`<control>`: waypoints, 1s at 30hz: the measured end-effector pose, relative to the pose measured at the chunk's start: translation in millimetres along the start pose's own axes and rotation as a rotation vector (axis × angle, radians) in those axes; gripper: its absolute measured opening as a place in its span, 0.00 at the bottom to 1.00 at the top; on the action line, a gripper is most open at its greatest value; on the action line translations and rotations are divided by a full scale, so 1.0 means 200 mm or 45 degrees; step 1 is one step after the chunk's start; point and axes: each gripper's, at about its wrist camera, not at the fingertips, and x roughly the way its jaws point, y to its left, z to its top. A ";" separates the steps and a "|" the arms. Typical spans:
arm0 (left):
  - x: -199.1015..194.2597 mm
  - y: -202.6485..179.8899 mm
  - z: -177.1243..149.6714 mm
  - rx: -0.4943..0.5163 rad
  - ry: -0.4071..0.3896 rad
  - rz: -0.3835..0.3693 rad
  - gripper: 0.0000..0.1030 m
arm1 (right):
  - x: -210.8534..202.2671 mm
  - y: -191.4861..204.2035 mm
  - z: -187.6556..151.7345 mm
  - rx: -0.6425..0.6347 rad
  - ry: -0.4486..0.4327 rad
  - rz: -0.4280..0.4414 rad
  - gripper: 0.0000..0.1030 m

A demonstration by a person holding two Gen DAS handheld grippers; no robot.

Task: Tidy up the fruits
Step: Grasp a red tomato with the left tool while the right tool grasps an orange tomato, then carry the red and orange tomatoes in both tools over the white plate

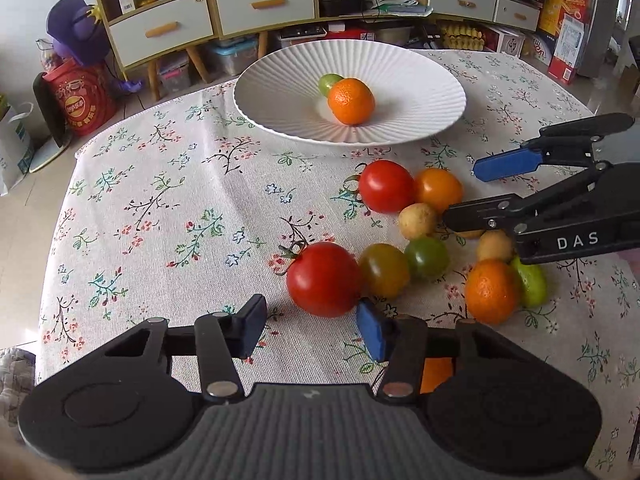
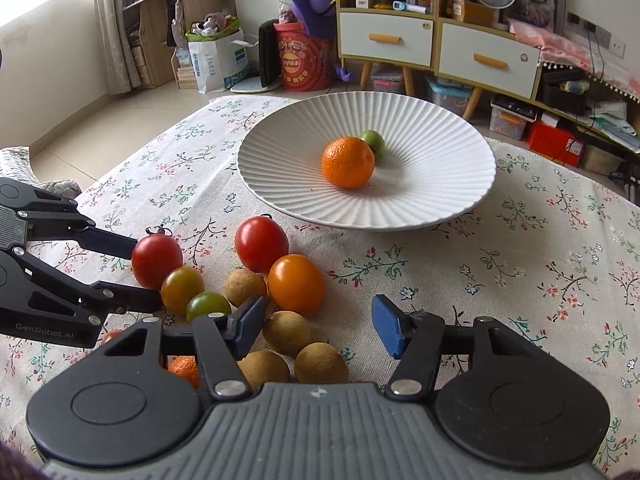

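Observation:
A white ribbed plate (image 1: 280, 92) (image 2: 440, 152) at the table's far side holds a mandarin (image 1: 351, 101) (image 2: 348, 162) and a small green fruit (image 1: 329, 82). A cluster of loose fruit lies nearer on the cloth. My left gripper (image 1: 312, 326) (image 2: 148, 274) is open, its tips on either side of a red tomato (image 1: 324, 280) (image 2: 157, 260); the pads do not visibly press it. My right gripper (image 2: 318, 326) (image 1: 460, 194) is open over several brown longans (image 2: 287, 332), just short of an orange tomato (image 2: 295, 283) (image 1: 438, 188).
The cluster also has a second red tomato (image 1: 386, 186), an olive tomato (image 1: 383, 270), a green tomato (image 1: 426, 256), another mandarin (image 1: 491, 290) and a green fruit (image 1: 530, 286). A floral cloth (image 1: 160, 200) covers the table. Cabinets (image 2: 400, 40) and boxes stand beyond.

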 end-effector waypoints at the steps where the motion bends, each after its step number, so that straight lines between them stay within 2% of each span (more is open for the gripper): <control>1: 0.00 0.00 0.00 -0.003 0.000 -0.001 0.41 | 0.00 0.01 0.00 -0.007 0.000 -0.002 0.50; 5: 0.01 -0.01 0.03 -0.011 -0.004 -0.006 0.33 | 0.03 0.03 0.00 -0.032 0.001 -0.019 0.42; 12: 0.03 -0.02 0.04 0.011 -0.021 0.012 0.32 | 0.03 0.05 -0.01 -0.055 -0.008 -0.024 0.32; 18: 0.04 -0.03 0.04 0.046 -0.057 0.051 0.38 | 0.04 0.07 -0.01 -0.058 -0.007 -0.020 0.30; 30: 0.04 -0.02 0.06 -0.011 -0.019 0.038 0.34 | 0.04 0.07 -0.01 -0.046 -0.009 0.011 0.28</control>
